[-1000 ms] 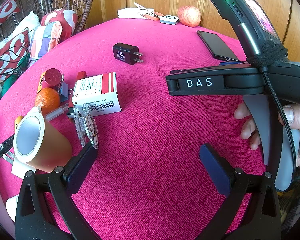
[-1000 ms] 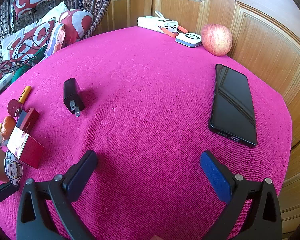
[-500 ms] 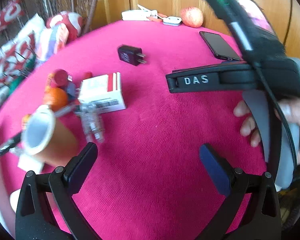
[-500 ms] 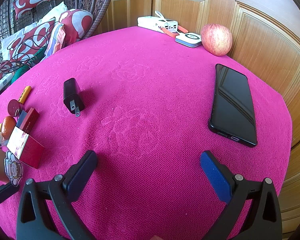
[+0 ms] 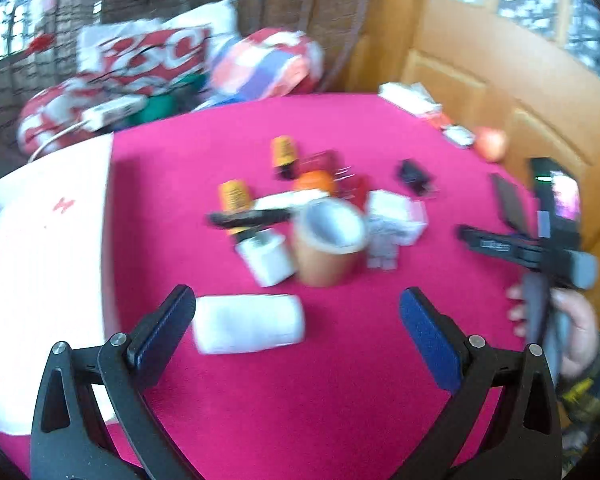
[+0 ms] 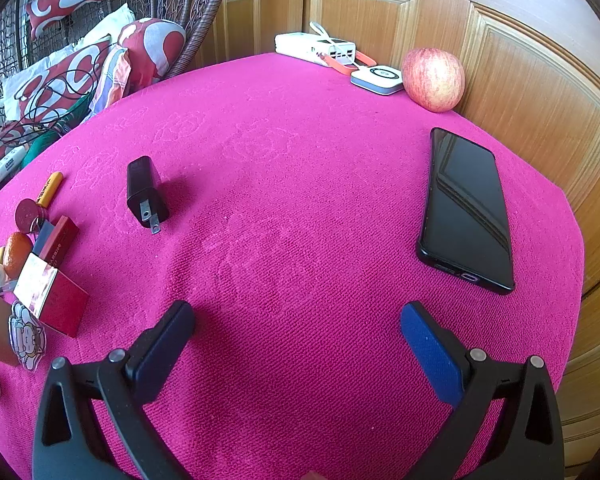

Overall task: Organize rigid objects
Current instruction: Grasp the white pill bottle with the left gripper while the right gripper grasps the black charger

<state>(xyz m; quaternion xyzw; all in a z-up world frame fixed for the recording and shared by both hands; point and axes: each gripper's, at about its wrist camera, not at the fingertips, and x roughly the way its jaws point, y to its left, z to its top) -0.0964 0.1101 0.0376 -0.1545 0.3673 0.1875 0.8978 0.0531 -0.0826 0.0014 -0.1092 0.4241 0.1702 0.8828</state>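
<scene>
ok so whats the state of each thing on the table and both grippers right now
left gripper: open, empty
right gripper: open, empty
phone: flat, screen dark
black plug adapter: on its side, prongs out
apple: whole, at the table's far edge
tape roll: standing on end
white cylinder: lying on its side
red and white box: closed

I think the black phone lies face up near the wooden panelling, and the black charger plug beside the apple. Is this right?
Not quite. The right wrist view shows the charger plug far from the apple, out on the pink cloth. The phone does lie face up near the panelling.
</scene>
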